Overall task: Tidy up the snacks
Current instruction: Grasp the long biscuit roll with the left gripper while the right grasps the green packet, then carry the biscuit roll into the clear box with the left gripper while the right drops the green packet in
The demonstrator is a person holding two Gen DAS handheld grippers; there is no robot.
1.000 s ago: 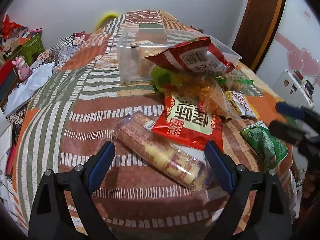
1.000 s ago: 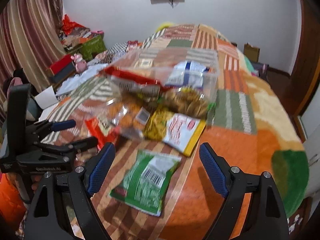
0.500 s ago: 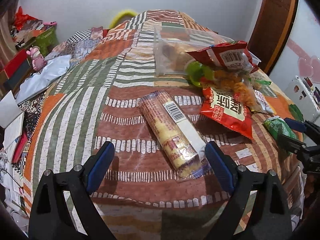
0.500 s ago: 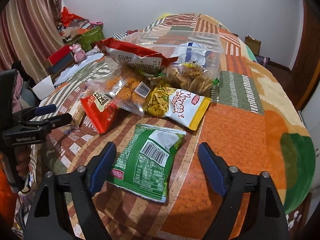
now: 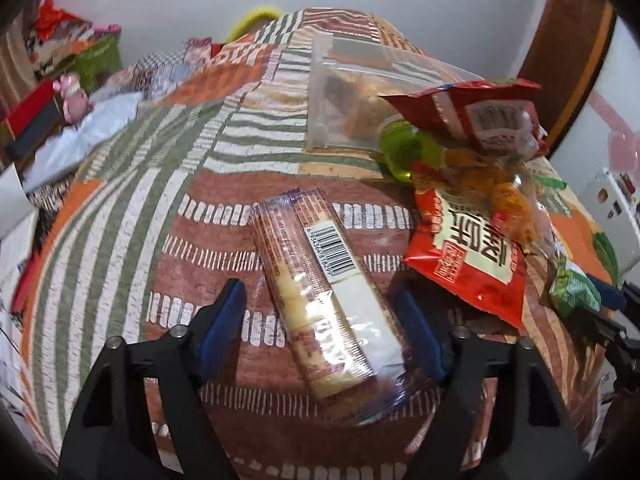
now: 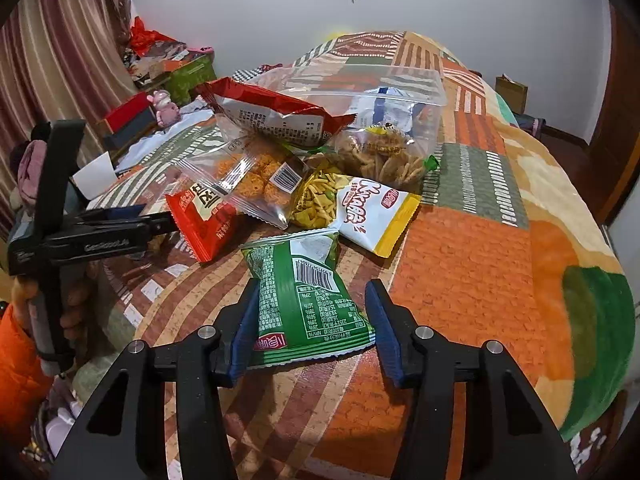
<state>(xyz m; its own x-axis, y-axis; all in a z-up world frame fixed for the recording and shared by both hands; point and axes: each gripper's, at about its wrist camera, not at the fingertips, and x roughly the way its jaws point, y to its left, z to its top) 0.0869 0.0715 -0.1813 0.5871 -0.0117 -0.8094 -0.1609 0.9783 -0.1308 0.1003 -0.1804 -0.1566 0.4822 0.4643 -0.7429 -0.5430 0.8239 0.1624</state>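
The snacks lie loose on a bed covered by a patchwork blanket [image 6: 472,264], heaped in front of a clear plastic bin [image 6: 360,80] that sits further up the bed toward the wall. Judging by the task, the bin is where the packets are meant to end up, and a few items already show through its walls. The pile leaning against its near side includes a red packet with a white back label [image 6: 276,116], a clear bag of orange puffs [image 6: 252,176], a bag of crisp strips [image 6: 380,156], a yellow-and-white packet [image 6: 360,208] and a red packet with large characters [image 5: 472,256].

Two snacks lie apart from the heap, nearer the foot edge of the bed, which makes them the easy first picks.

The left gripper [image 5: 320,332] is spread wide, its blue pads on either side of the near half of a long cracker sleeve [image 5: 320,284] that lies slanted on the blanket, barcode up. The right pad looks to be against the wrapper, the left pad stands clear; nothing is pinched yet.

The right gripper [image 6: 312,328] is also spread, straddling the lower end of a green snack bag [image 6: 308,296]. Its left pad sits against the bag's edge, the right pad just beside it, so the bag rests free on the bed. Both look poised to close.
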